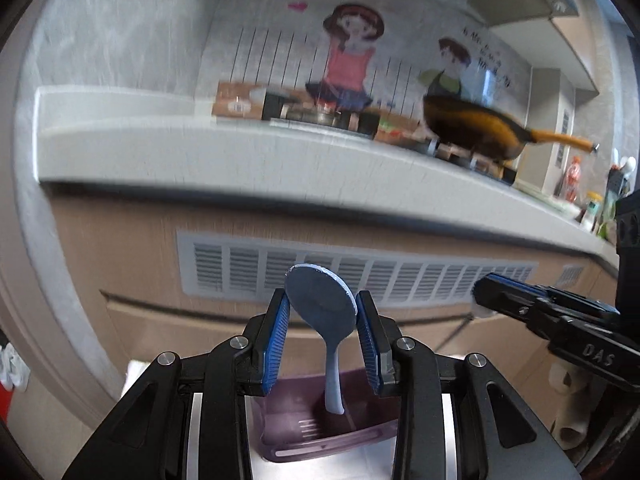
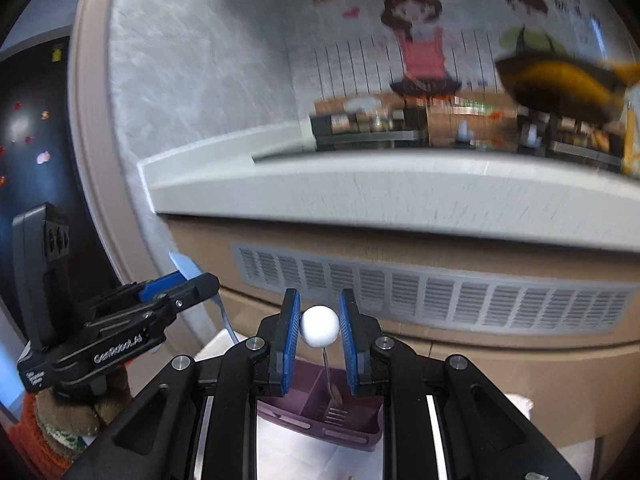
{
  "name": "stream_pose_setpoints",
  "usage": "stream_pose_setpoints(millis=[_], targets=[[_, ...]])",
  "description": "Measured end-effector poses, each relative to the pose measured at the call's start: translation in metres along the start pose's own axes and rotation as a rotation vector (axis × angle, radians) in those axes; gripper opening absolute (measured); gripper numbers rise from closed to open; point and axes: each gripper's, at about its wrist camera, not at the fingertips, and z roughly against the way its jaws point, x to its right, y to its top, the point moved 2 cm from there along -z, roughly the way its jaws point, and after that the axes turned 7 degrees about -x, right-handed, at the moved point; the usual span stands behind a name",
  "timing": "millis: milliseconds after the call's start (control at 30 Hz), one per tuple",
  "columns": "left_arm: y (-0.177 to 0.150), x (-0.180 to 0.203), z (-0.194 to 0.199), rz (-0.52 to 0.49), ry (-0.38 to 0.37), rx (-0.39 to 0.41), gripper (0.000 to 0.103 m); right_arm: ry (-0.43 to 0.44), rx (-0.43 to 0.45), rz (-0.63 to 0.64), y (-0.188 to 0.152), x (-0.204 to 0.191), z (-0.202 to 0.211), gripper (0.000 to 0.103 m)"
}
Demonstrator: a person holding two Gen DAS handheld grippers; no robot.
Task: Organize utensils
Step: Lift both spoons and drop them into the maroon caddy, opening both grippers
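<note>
My left gripper (image 1: 322, 316) is shut on a blue rice paddle (image 1: 322, 300). It grips the round head, and the handle hangs down over a purple utensil caddy (image 1: 320, 436). My right gripper (image 2: 319, 326) is shut on the white ball end (image 2: 319, 326) of a thin metal utensil. Its stem hangs down into the purple caddy (image 2: 320, 420), which has a divider. The right gripper also shows in the left wrist view (image 1: 520, 304) at the right. The left gripper shows in the right wrist view (image 2: 176, 292) at the left, with the paddle (image 2: 184, 266) sticking out.
A white countertop (image 1: 240, 160) runs across above a brown cabinet front with a grey vent grille (image 1: 352, 276). An orange frying pan (image 1: 480, 128) sits on the stove. Bottles (image 1: 572, 180) stand at the far right. A cartoon wall sticker is behind.
</note>
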Motion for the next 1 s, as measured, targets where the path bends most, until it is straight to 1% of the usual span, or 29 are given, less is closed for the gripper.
stream_pose_setpoints(millis=[100, 133, 233, 267, 300, 333, 367, 400, 433, 500, 533, 600, 633, 667, 767, 833, 867, 933, 1000], targets=[[-0.018, -0.005, -0.031, 0.006, -0.010, -0.062, 0.035, -0.034, -0.068, -0.004, -0.020, 0.008, -0.037, 0.019], [-0.024, -0.007, -0.041, 0.012, -0.012, -0.086, 0.035, -0.042, -0.090, -0.012, -0.027, 0.011, -0.048, 0.016], [-0.042, -0.011, -0.062, 0.009, 0.003, -0.130, 0.035, -0.050, -0.139, -0.029, -0.043, 0.020, -0.067, 0.016], [-0.046, -0.012, -0.068, 0.011, 0.006, -0.143, 0.035, -0.037, -0.154, -0.036, -0.048, 0.023, -0.072, 0.017], [-0.052, -0.014, -0.077, 0.021, -0.014, -0.166, 0.035, -0.019, -0.171, -0.045, -0.051, 0.026, -0.075, 0.017], [-0.055, -0.016, -0.082, 0.028, -0.042, -0.184, 0.035, -0.011, -0.188, -0.061, -0.054, 0.030, -0.077, 0.021], [-0.058, -0.016, -0.086, 0.036, -0.080, -0.208, 0.035, -0.015, -0.187, -0.074, -0.055, 0.033, -0.076, 0.025], [-0.061, -0.017, -0.088, 0.044, -0.103, -0.227, 0.036, -0.016, -0.169, -0.087, -0.055, 0.036, -0.069, 0.025], [-0.062, -0.017, -0.088, 0.046, -0.102, -0.234, 0.036, -0.018, -0.138, -0.088, -0.055, 0.037, -0.057, 0.026], [-0.063, -0.016, -0.079, 0.035, -0.066, -0.211, 0.038, -0.048, -0.089, -0.061, -0.056, 0.033, -0.035, 0.028], [-0.062, -0.015, -0.071, 0.031, -0.055, -0.190, 0.044, -0.064, -0.072, -0.039, -0.057, 0.031, -0.025, 0.028], [-0.060, -0.014, -0.052, 0.040, -0.045, -0.151, 0.052, -0.095, -0.056, 0.018, -0.064, 0.021, -0.006, 0.028], [-0.060, -0.013, -0.040, 0.045, -0.037, -0.133, 0.053, -0.103, -0.066, 0.048, -0.070, 0.015, 0.000, 0.028], [-0.060, -0.013, -0.031, 0.047, -0.024, -0.122, 0.054, -0.106, -0.083, 0.072, -0.077, 0.011, 0.005, 0.028], [-0.070, -0.017, 0.000, 0.049, 0.017, -0.097, 0.056, -0.089, -0.178, 0.142, -0.109, -0.006, 0.013, 0.028], [-0.083, -0.022, 0.017, 0.062, 0.030, -0.102, 0.057, -0.078, -0.252, 0.167, -0.133, -0.014, 0.014, 0.028], [-0.090, -0.025, 0.023, 0.066, 0.029, -0.114, 0.057, -0.071, -0.293, 0.172, -0.147, -0.018, 0.014, 0.028], [-0.109, -0.033, 0.035, 0.087, 0.025, -0.158, 0.057, -0.050, -0.346, 0.164, -0.166, -0.022, 0.014, 0.028], [-0.127, -0.042, 0.045, 0.099, 0.037, -0.201, 0.057, -0.031, -0.393, 0.148, -0.185, -0.027, 0.013, 0.028]])
